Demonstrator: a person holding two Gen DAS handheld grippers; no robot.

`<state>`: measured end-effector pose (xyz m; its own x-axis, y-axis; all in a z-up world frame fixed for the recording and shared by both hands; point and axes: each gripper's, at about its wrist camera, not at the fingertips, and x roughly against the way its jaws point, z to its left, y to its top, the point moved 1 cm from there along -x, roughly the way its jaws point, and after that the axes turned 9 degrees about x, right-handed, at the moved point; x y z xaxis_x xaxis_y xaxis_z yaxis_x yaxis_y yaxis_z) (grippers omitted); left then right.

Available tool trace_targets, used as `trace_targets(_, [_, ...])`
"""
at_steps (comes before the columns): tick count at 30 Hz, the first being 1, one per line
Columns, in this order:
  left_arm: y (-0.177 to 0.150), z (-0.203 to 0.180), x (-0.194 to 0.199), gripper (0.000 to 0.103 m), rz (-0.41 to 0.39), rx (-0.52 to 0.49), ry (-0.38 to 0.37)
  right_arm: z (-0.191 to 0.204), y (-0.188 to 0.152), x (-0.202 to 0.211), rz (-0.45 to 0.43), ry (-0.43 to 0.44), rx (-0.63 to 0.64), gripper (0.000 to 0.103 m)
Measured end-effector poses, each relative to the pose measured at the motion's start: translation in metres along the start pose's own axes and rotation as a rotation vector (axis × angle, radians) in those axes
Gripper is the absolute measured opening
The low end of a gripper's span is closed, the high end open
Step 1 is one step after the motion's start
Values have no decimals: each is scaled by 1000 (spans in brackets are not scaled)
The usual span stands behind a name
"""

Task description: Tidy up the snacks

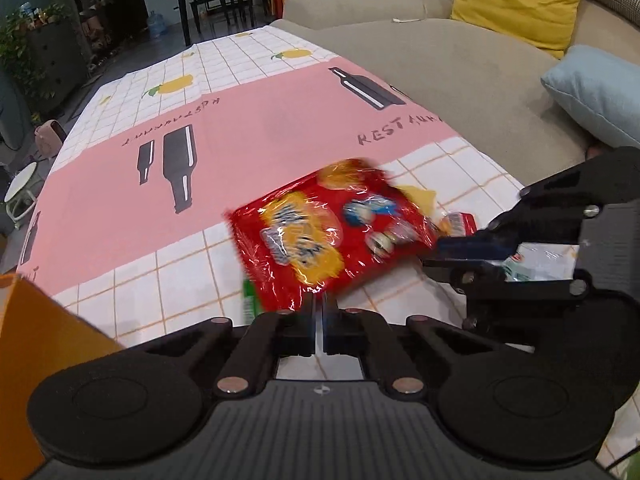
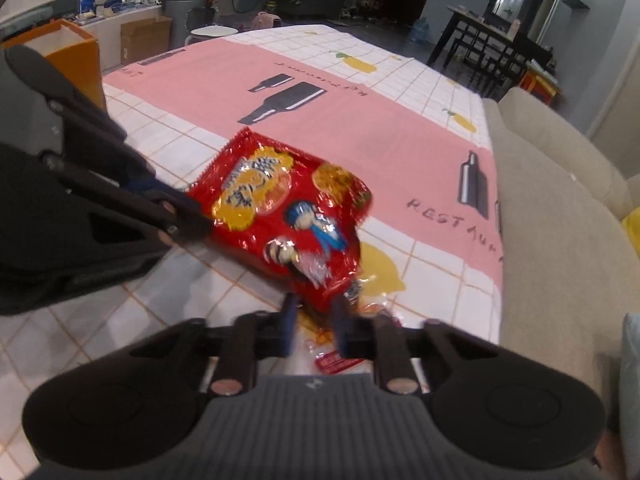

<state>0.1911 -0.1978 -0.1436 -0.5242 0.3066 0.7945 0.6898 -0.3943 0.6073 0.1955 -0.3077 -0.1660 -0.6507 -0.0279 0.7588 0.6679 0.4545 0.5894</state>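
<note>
Left hand-held gripper [image 1: 319, 312]: jaws pinched nearly together on the near edge of the glossy red plastic snack bag [image 1: 320, 232], printed with a yellow logo and cartoon figures; the bag's edge sits right at the fingertips, at 6 o'clock of the bag in the left wrist view. Right hand-held gripper [image 2: 314, 312]: blue-padded fingers [image 2: 289, 320] drawn in around the bag's opposite end; in its own view a narrow gap shows between the pads with red foil in it, and in the left wrist view the same tool comes in from 3 o'clock with its tips at the bag's right end. So the bag is gripped at two ends, both tools clamped down narrow on it. Bag lies over the counter [image 1: 120, 200], which is covered by a pink and white grid cloth with black bottle prints and yellow lemons. Small red and clear wrapper [image 2: 340, 362] lies on the cloth just under the right tool. A green item [image 1: 250, 300] peeks out at the bag's 7 o'clock, too blurred to identify. Orange cardboard box [image 2: 76, 60] sits at 10 o'clock in the right wrist view. Beige fabric sofa [image 1: 460, 80] runs along the counter's far side, with a yellow cushion [image 1: 520, 0] and a pale blue cushion [image 1: 596, 92] on it.
</note>
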Motion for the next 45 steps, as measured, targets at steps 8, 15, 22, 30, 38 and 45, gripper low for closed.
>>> trace_targets(8, [-24, 3, 21, 2, 32, 37, -4, 30, 1, 22, -34, 62, 69, 6])
trace_targets(15, [-27, 25, 38, 29, 2, 143, 40, 25, -6, 23, -36, -3, 56, 36])
trace_targets(22, [-23, 40, 40, 49, -26, 188, 74, 27, -1, 22, -81, -10, 86, 60])
trace_targets(30, [-15, 50, 37, 49, -29, 160, 94, 35, 11, 11, -93, -7, 160, 69])
trace_targets(38, [-15, 49, 34, 49, -24, 161, 65, 28, 8, -5, -67, 18, 105, 31])
trace_targets(45, [-26, 47, 43, 49, -7, 182, 52, 37, 8, 7, -85, 53, 117, 4])
